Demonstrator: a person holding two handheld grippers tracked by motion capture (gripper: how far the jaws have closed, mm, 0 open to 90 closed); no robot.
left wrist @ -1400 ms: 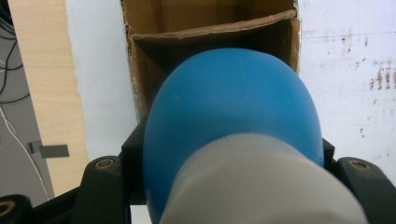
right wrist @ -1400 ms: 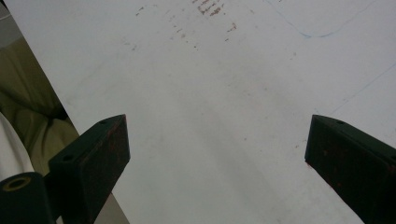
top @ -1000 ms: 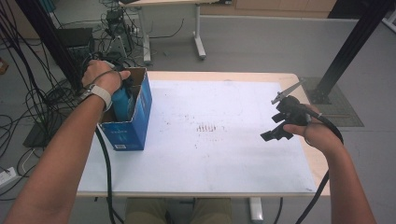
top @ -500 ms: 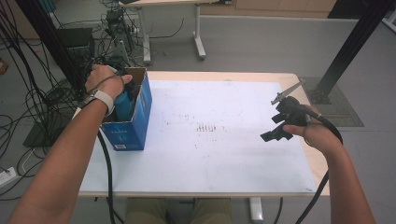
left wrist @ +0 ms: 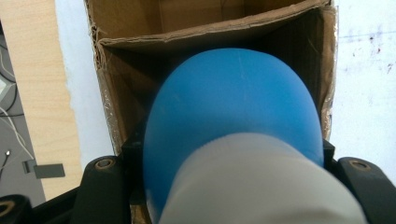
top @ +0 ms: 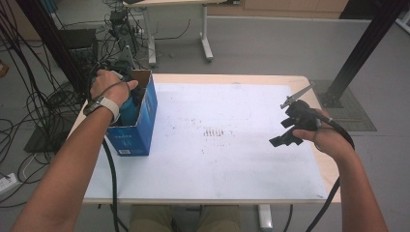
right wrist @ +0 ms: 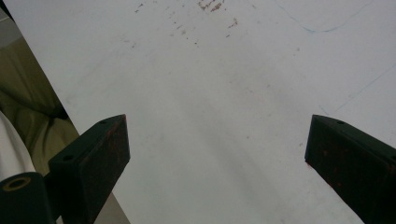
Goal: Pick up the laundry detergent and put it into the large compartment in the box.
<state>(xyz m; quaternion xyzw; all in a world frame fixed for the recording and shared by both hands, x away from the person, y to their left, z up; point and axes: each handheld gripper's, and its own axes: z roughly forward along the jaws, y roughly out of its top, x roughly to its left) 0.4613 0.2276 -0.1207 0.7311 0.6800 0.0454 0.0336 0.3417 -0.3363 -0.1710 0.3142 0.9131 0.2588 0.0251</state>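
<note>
An open blue cardboard box point(top: 140, 130) stands at the table's left edge; its brown inside point(left wrist: 140, 28) shows in the left gripper view. My left gripper point(left wrist: 231, 151) reaches into the box top, mostly hidden under the person's hand point(top: 109, 84) in the high view. It is shut on a rounded blue object point(left wrist: 233, 102) with a pale grey part nearest the camera, also seen as the blue object point(top: 128, 108) in the box mouth. My right gripper point(top: 285, 131) hovers over the table's right side, open, and nothing lies between the right gripper's point(right wrist: 217, 140) jaws.
The white table top point(top: 217, 169) carries faint reddish marks point(top: 215, 132) at its middle. Cables and equipment point(top: 63, 72) crowd the floor left of the table. A black post point(top: 362, 43) rises at the back right, and another table's legs point(top: 205, 34) stand behind.
The left hand has shifted and tilted slightly over the box with the blue object in its gripper. The right gripper has stayed put.
</note>
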